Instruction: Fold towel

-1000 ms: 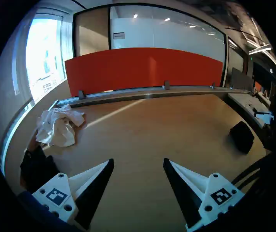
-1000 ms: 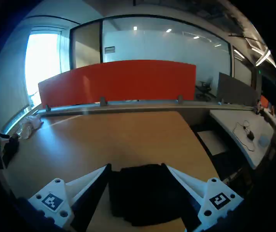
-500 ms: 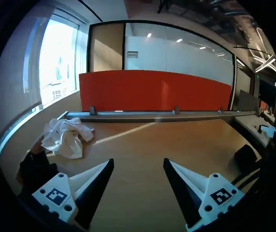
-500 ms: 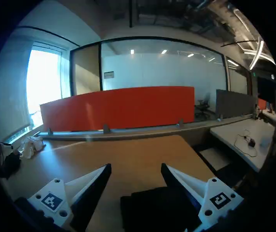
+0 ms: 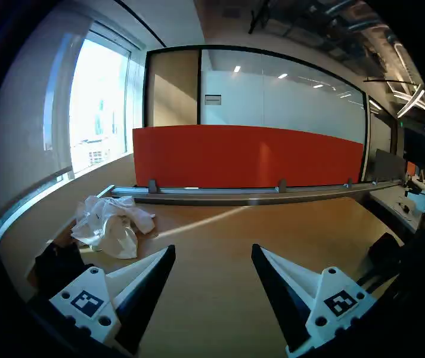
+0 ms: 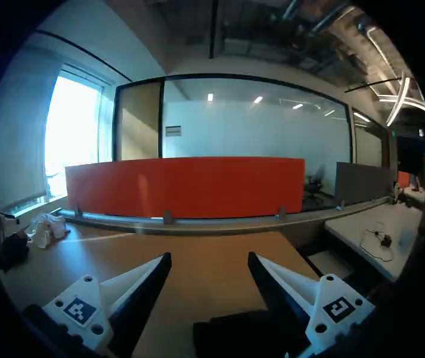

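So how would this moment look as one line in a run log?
left tool: open, empty | right tool: open, empty, over dark cloth | white crumpled cloth: on desk, left side, untouched

The left claw (image 5: pixel 212 247) hangs low over a wooden bench (image 5: pixel 260 238), its two white fingers with dark inner faces spread wide apart and nothing between them. On the far left of the bench lies a crumpled white bundle (image 5: pixel 109 224); whether it is cloth or plastic cannot be told. Nearer, at the left edge, sits a dark lump (image 5: pixel 57 265), just behind the claw's left finger. Another dark object (image 5: pixel 386 247) sits at the bench's right edge. A stripe of sunlight (image 5: pixel 203 219) crosses the wood. Along the far edge a metal rail (image 5: pixel 224 192) carries an orange divider panel (image 5: pixel 248 156). A bright window (image 5: pixel 96 119) stands at the far left.
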`<action>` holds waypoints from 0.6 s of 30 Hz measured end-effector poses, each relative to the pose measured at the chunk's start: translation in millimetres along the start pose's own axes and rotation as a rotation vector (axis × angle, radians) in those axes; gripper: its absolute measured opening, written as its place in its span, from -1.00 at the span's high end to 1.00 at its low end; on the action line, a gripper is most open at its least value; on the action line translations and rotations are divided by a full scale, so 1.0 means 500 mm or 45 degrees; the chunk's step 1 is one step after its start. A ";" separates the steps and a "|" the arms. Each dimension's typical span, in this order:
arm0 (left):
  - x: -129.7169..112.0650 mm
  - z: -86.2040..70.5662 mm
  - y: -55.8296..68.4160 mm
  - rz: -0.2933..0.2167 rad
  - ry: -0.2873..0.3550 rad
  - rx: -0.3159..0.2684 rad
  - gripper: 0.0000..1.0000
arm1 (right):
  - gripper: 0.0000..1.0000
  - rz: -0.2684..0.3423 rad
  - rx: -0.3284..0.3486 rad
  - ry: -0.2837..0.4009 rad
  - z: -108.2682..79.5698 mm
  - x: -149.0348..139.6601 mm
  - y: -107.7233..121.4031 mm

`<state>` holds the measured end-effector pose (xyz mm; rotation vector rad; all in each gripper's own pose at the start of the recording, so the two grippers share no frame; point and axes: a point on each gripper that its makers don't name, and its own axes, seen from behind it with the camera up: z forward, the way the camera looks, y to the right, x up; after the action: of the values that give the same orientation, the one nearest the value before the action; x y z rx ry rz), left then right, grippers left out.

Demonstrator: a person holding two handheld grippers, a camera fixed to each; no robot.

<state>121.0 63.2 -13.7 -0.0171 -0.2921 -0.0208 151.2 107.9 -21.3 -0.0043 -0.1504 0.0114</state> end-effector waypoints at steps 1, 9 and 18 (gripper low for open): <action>0.002 0.000 -0.002 -0.003 0.006 0.003 -0.89 | -0.99 -0.001 0.006 0.003 0.000 0.003 -0.009; 0.023 0.001 -0.022 -0.016 0.062 0.020 -0.89 | -0.99 0.003 0.021 0.042 0.010 0.033 -0.085; 0.050 0.006 -0.034 -0.031 0.115 0.018 -0.89 | -0.99 0.028 0.027 0.081 0.026 0.058 -0.158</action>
<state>143.8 45.7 -3.1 0.0017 -0.2018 -0.0436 178.6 29.3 -3.5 0.0150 -0.0864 0.0348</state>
